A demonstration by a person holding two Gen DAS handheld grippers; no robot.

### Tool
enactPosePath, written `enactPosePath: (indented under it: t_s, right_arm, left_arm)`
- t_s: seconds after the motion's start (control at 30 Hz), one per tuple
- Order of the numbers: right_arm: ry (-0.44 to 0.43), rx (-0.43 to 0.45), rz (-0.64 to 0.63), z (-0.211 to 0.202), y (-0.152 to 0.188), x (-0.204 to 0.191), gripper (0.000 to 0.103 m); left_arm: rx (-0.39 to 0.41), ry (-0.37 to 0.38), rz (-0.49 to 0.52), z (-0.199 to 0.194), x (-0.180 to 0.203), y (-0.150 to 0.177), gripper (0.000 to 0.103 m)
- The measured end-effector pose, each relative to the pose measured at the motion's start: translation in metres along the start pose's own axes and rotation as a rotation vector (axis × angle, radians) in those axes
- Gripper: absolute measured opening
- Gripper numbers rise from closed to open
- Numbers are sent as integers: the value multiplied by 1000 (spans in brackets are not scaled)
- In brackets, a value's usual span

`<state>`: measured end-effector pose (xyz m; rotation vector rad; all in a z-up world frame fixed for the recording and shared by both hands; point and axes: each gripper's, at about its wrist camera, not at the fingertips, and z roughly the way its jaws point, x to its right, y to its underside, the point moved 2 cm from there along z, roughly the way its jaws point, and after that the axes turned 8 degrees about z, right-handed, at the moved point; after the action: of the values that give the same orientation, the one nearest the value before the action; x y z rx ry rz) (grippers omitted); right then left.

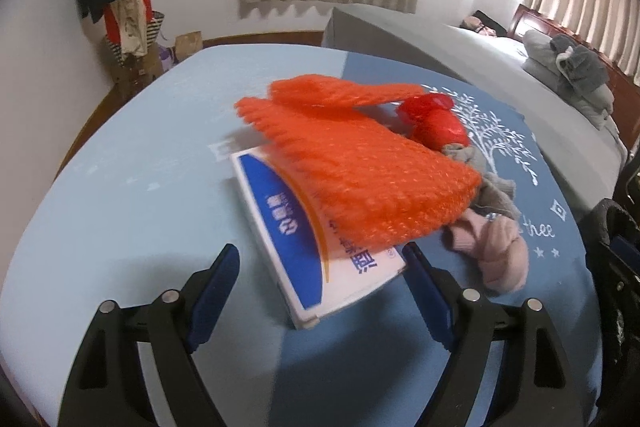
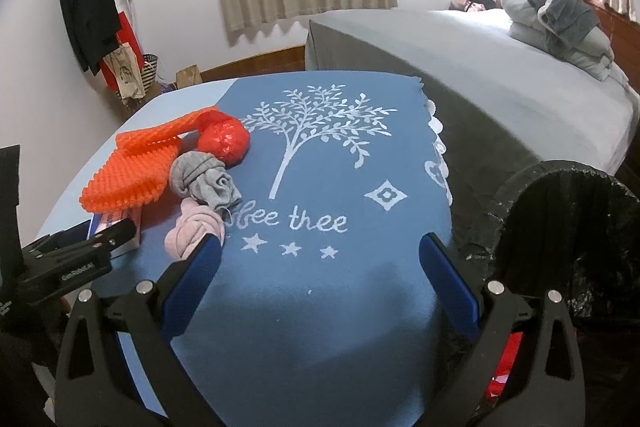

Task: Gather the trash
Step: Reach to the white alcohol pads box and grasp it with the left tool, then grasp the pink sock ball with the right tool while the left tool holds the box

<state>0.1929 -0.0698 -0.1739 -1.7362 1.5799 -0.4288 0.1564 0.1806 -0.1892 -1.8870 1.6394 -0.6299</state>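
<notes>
We hold our left claw (image 1: 320, 263) wide open around the near end of a blue-and-white box (image 1: 304, 255), not pressing it as far as the blur shows, with orange foam netting (image 1: 360, 179) draped over it on the tabletop (image 1: 140, 155), while our right claw (image 2: 320, 259) hangs open and empty beside the black-lined bin (image 2: 568, 227).

Blue-clothed table (image 2: 340, 327) under box (image 1: 304, 267), orange netting (image 1: 352, 175), socks (image 2: 204, 183).
</notes>
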Motion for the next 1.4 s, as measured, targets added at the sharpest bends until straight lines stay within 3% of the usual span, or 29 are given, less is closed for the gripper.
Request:
enactPosePath:
  t_s: [0.23, 0.63, 0.77, 0.83, 1.1, 1.4]
  right_arm:
    - [-9, -13, -14, 5, 5, -8, 96]
    - [-11, -27, -27, 9, 6, -15, 96]
    - [-15, -28, -29, 10, 5, -17, 96]
    - [-23, -29, -31, 12, 4, -22, 96]
    - [-73, -53, -58, 24, 4, -49, 96]
    - [-100, -139, -71, 48, 7, -70, 72]
  left_arm:
    - [-5, -65, -18, -9, -32, 8, 81]
    - [-44, -34, -6, 19, -41, -9, 81]
    - [-46, -5, 0, 24, -41, -11, 68]
    - [-37, 13, 12, 22, -39, -11, 56]
    - [8, 11, 16, 5, -43, -7, 55]
    - [7, 3, 2, -15, -49, 6, 55]
